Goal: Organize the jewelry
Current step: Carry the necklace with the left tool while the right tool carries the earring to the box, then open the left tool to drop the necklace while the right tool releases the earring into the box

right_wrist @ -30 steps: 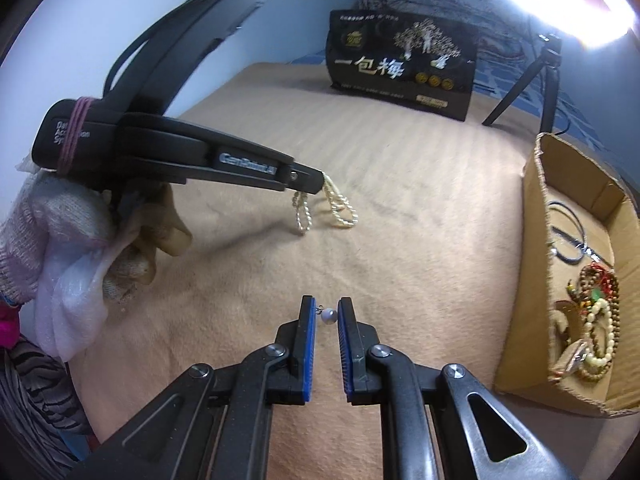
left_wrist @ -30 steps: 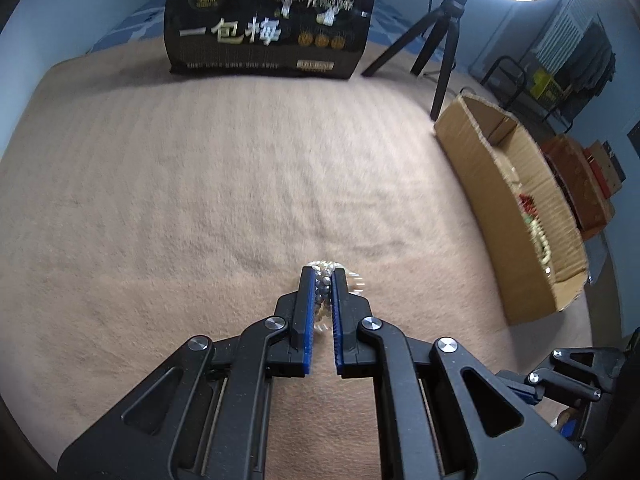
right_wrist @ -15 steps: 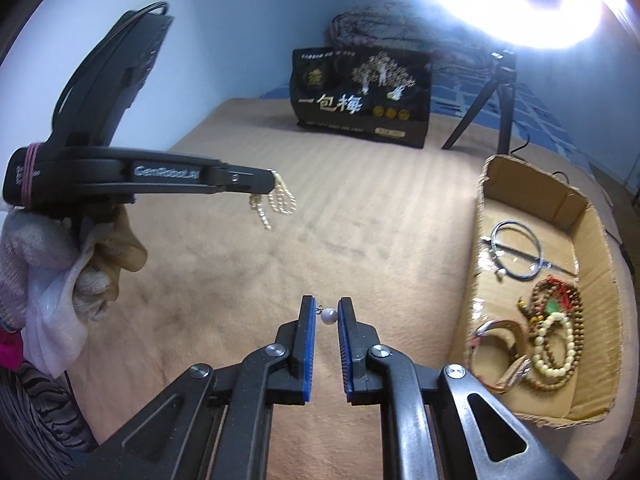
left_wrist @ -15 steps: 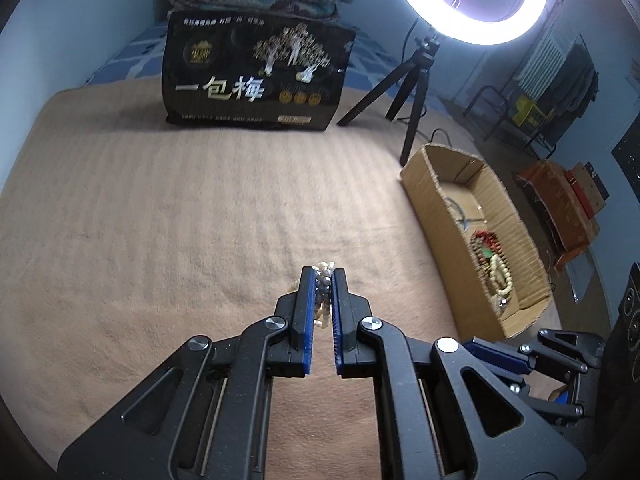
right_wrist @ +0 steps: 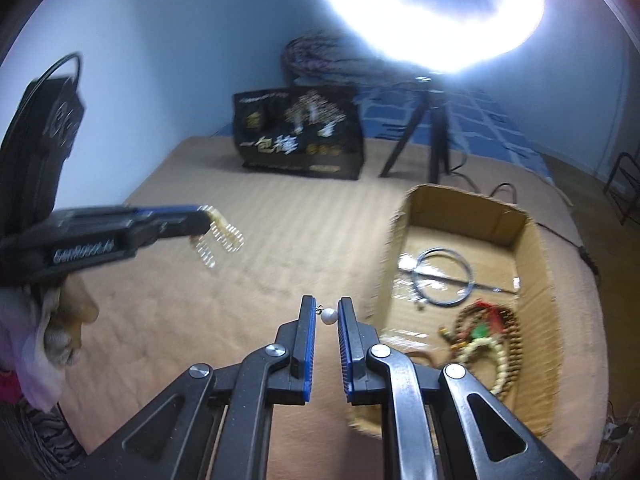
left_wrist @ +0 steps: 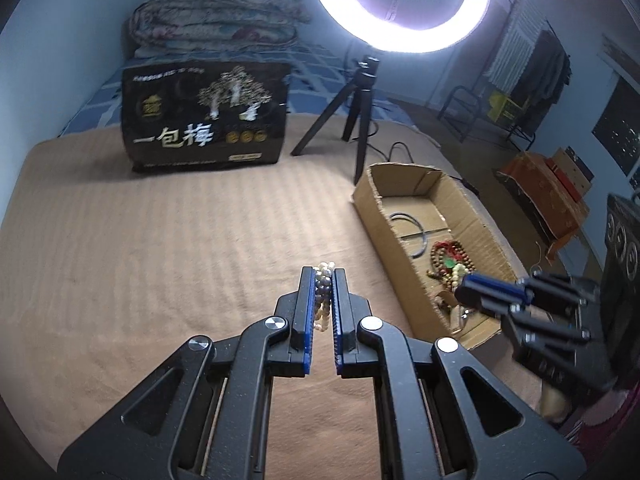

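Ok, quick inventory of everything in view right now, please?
Pearl bracelet: one, cream and grey, clamped in left tongs.
Pearl earring: one, white, clamped in right tongs.
Cardboard box: one, brown, right side of blanket.
Bead strands: several, brown, cream, red, green, inside box.
Metal hoop: one, grey, inside box, far end.
Black bag: one, gold print, far edge.
Ring light: one, white, on black tripod.
Blanket: one, tan.
Folded quilt: one, patterned, behind bag.
Left tongs: shut.
Right tongs: shut.
Gloved hand: one, pale, holding left tongs.
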### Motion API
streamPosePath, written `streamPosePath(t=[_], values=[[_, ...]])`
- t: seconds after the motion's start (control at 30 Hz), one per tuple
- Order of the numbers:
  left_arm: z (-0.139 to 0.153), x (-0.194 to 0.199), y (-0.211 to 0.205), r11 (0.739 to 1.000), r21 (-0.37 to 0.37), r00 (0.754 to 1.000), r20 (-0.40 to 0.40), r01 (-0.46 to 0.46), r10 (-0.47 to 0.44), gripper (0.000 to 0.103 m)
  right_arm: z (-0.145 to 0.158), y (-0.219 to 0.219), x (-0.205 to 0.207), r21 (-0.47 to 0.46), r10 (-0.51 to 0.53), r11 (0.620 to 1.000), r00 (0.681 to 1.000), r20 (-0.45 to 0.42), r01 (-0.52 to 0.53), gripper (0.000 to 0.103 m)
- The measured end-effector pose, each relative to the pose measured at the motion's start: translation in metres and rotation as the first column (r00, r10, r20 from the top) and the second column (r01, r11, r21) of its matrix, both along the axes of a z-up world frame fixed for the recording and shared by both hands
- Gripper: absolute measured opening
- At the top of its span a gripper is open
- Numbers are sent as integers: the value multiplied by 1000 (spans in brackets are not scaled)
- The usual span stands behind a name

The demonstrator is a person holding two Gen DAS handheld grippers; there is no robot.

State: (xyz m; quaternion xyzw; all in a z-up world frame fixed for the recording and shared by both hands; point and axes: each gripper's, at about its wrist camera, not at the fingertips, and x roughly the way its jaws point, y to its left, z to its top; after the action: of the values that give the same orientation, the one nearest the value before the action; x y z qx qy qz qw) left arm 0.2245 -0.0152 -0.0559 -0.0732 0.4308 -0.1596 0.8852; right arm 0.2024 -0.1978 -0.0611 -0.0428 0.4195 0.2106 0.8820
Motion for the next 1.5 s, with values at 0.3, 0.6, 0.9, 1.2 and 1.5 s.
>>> streamPosePath(t=[0.3, 0.6, 0.9, 1.2, 1.5], values=[[7, 10, -42, 998, -29, 998, 24, 56, -55, 5, 14, -49, 33, 9, -109, 994, 994, 20, 109, 9], [8, 21, -90, 992, -32, 992, 37, 123, -122, 5, 7, -82, 62, -12, -175, 984, 984, 17, 175, 9], [-6, 29, -125, 985, -29, 986, 17, 168, -168, 5, -5, -99, 80, -18, -206, 978, 978, -10, 206, 9], [-22, 31, -145, 982, -12, 982, -20, 188, -188, 5, -15, -107, 89, -3, -226, 974, 973, -40, 227, 9], [-24, 30, -150, 981, 11, 981, -21, 192, -191, 5, -16, -111, 89, 6, -237, 971, 970, -51, 238, 25]])
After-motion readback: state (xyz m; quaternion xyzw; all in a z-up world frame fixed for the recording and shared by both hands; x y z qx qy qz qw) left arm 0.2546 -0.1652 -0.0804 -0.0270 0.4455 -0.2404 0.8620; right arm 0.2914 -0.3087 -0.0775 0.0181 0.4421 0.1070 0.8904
